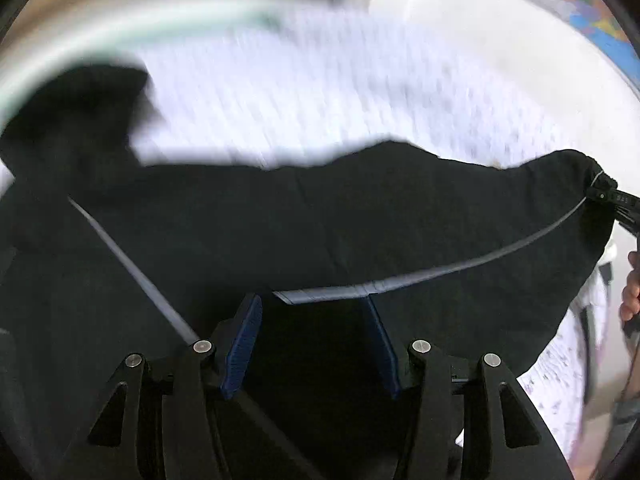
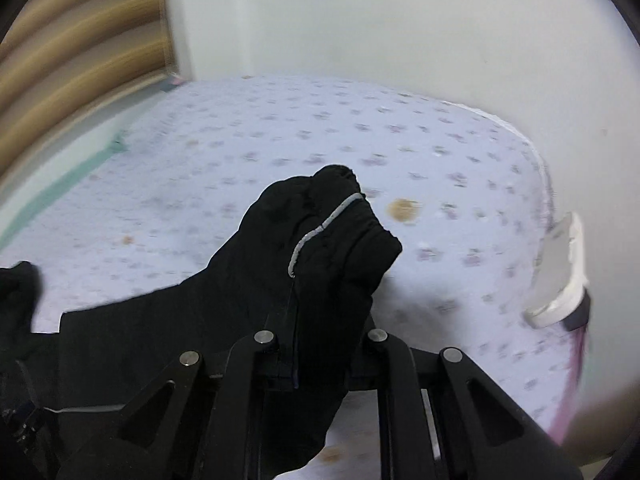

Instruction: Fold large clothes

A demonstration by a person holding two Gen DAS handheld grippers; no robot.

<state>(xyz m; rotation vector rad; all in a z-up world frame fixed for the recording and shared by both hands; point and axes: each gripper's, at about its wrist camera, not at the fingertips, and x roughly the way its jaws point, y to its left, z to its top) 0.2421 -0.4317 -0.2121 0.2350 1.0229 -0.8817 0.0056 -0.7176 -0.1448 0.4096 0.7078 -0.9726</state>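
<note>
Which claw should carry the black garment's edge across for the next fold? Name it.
Right. The right claw is shut on the black garment with a thin grey stripe, holding a bunched corner. The left claw is open, gripping nothing.

garment (image 1: pixel 360 216): matt black cloth, grey stripe | bedsheet (image 2: pixel 360 140): soft printed cloth | tongs (image 1: pixel 316 344): matt black plastic, ribbed blue pads (image 1: pixel 244 348)

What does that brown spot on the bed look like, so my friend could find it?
Find the bed with the pale lilac flowered sheet. Just right of the bunched black garment held in the right gripper lies a round tan stain, bigger and browner than the tiny purple flowers.
</note>
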